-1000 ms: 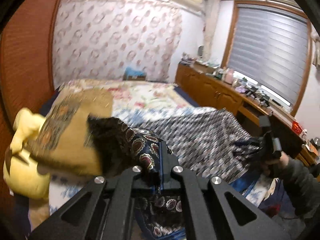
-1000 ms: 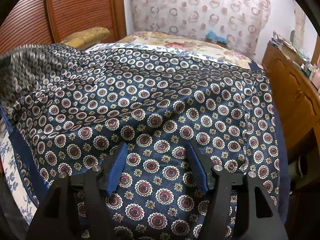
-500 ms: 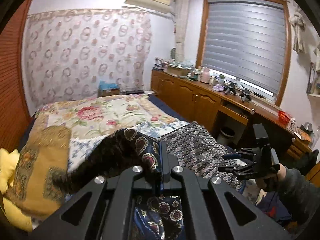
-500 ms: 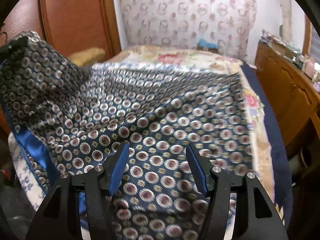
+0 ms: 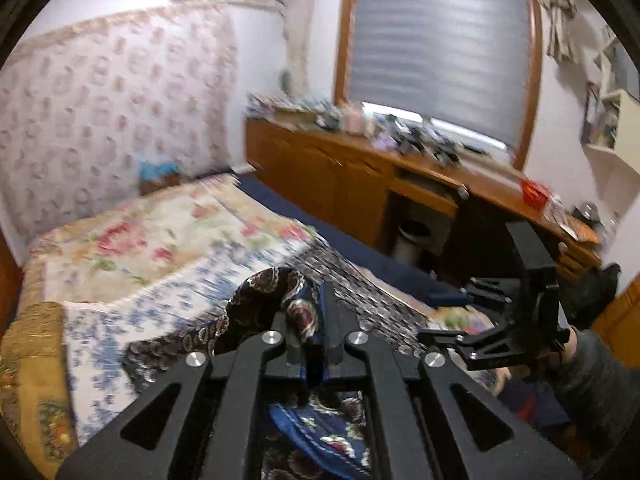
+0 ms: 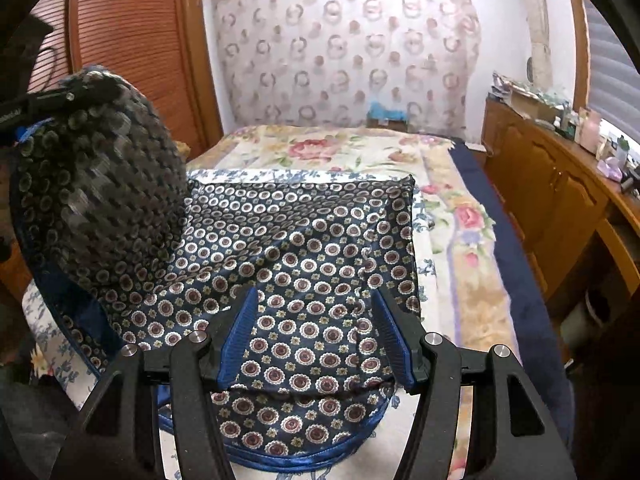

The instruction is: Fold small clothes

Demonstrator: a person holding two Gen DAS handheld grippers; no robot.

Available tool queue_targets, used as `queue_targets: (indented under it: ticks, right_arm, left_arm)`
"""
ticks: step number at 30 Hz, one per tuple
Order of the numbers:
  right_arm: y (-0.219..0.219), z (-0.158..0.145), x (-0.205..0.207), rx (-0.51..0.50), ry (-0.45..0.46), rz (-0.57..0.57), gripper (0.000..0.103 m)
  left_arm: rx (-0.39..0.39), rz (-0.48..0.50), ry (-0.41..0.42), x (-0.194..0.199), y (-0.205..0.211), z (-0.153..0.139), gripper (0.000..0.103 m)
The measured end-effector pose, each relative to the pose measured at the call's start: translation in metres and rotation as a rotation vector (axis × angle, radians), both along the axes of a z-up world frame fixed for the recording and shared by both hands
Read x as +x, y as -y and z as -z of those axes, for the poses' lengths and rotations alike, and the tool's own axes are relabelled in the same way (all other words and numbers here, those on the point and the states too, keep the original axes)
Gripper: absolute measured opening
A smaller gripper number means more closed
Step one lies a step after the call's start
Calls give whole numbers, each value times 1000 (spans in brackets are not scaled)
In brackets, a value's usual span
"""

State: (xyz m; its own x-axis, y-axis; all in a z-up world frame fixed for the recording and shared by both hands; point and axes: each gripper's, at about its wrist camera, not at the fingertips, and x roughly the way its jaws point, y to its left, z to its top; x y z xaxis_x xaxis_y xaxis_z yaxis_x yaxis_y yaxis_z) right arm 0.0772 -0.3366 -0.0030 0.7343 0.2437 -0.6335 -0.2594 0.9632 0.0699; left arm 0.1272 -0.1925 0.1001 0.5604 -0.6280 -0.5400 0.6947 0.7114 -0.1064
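Observation:
A dark navy garment with round medallion print and blue trim (image 6: pixel 304 248) lies spread on the bed. My left gripper (image 5: pixel 310 312) is shut on a bunched edge of this garment (image 5: pixel 264 292) and holds it lifted; the raised part hangs blurred at the left of the right wrist view (image 6: pixel 100 184). My right gripper (image 6: pixel 316 320) is open and empty, hovering just above the near part of the garment. It also shows in the left wrist view (image 5: pixel 452 320), held at the right.
The bed has a floral quilt (image 6: pixel 360 152) and a navy edge (image 6: pixel 516 280). A wooden cabinet with clutter on top (image 6: pixel 560 168) runs along the right. A slatted wooden wardrobe (image 6: pixel 132 48) stands at the left. A gold pillow (image 5: pixel 28 360) lies on the bed.
My left gripper has lifted its edge of the garment and swung it to the right over the bed. The cloth has folded back, uncovering more quilt. My right gripper stays open.

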Motion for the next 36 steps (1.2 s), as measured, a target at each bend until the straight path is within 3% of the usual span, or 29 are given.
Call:
queue_targets:
  ticks: [1, 3, 6, 11, 17, 36]
  right_arm:
    - [0, 1, 0, 1, -1, 1, 62]
    - [0, 2, -1, 1, -2, 2, 62]
    - [-1, 3, 0, 10, -3, 4, 62]
    - [-3, -2, 0, 20, 10, 3, 62]
    - [-19, -1, 8, 20, 5, -36, 62]
    - [-165, 25, 58, -52, -82, -330, 62]
  left_arm:
    - [7, 12, -4, -1, 4, 2, 10]
    - [10, 28, -2, -6, 9, 3, 28]
    - [11, 19, 22, -15, 6, 0, 34]
    - [-4, -26, 38, -22, -18, 0, 37]
    - [-6, -122, 39, -27, -67, 20, 39]
    - [-6, -426, -40, -33, -196, 95, 44]
